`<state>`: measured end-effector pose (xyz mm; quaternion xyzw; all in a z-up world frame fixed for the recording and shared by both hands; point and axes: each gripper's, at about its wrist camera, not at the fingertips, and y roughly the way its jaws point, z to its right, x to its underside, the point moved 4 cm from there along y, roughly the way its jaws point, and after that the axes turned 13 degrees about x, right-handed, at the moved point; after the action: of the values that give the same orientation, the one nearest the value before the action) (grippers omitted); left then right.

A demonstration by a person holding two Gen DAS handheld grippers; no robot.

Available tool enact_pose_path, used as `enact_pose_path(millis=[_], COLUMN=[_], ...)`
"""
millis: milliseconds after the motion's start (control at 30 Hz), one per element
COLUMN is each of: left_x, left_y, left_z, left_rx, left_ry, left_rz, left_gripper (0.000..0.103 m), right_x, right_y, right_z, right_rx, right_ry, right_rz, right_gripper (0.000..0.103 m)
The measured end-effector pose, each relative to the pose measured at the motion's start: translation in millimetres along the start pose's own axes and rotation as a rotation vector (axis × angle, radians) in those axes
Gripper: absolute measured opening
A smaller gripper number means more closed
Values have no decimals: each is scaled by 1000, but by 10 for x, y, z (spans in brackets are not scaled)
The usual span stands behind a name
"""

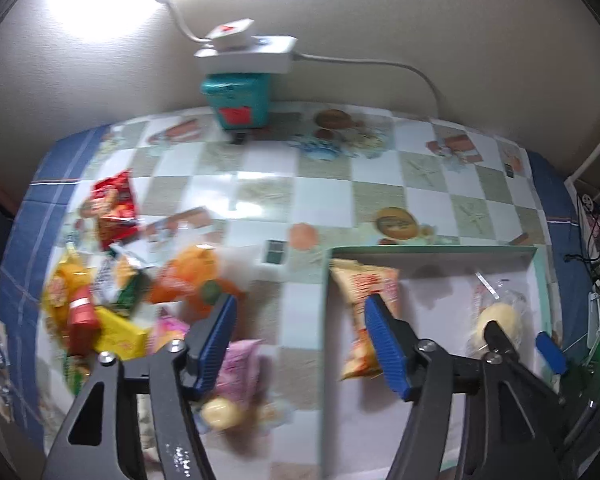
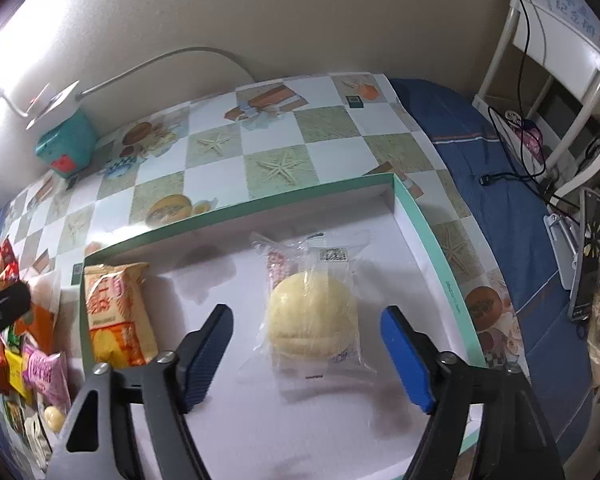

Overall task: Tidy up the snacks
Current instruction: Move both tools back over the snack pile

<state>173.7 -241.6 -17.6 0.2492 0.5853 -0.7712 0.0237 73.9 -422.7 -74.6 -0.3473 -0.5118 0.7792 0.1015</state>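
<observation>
A shallow white box with a teal rim point(image 1: 420, 249) point(image 2: 260, 204) lies on the checked tablecloth. In it are an orange-yellow snack packet point(image 1: 356, 280) point(image 2: 116, 312) at the left end and a pale bun in a clear wrapper point(image 1: 500, 316) point(image 2: 312, 320). My right gripper point(image 2: 308, 314) is open, one finger on each side of the bun, pads clear of it. My left gripper point(image 1: 300, 304) is open and holds nothing, above the table and the box's left wall. Left of it lies a pile of snacks point(image 1: 112, 304) with an orange packet point(image 1: 188, 276) and a pink packet point(image 1: 240, 364).
A teal tissue pack point(image 1: 238, 96) with a white power strip point(image 1: 244, 54) and a lamp on it stands against the back wall. A red packet point(image 1: 114, 208) lies at the far left. Blue cloth point(image 2: 500, 200), cables and a phone on a stand point(image 2: 588, 256) are to the right.
</observation>
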Motion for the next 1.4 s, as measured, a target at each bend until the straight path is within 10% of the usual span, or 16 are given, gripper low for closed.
enact_pose_path(millis=[233, 733, 1400], left_x=[199, 817, 1201], left_y=[-442, -1004, -1254], left_z=[-537, -1519, -2937], left_rx=[-99, -254, -209], left_ry=[-27, -120, -505], left_rz=[76, 283, 333], left_gripper=[89, 101, 101], right_x=[157, 358, 771], right_y=[-167, -950, -1152], right_z=[-37, -290, -1469], right_rx=[9, -130, -315], right_ry=[-31, 44, -167], right_rz=[9, 150, 127], right_gripper=[103, 103, 103])
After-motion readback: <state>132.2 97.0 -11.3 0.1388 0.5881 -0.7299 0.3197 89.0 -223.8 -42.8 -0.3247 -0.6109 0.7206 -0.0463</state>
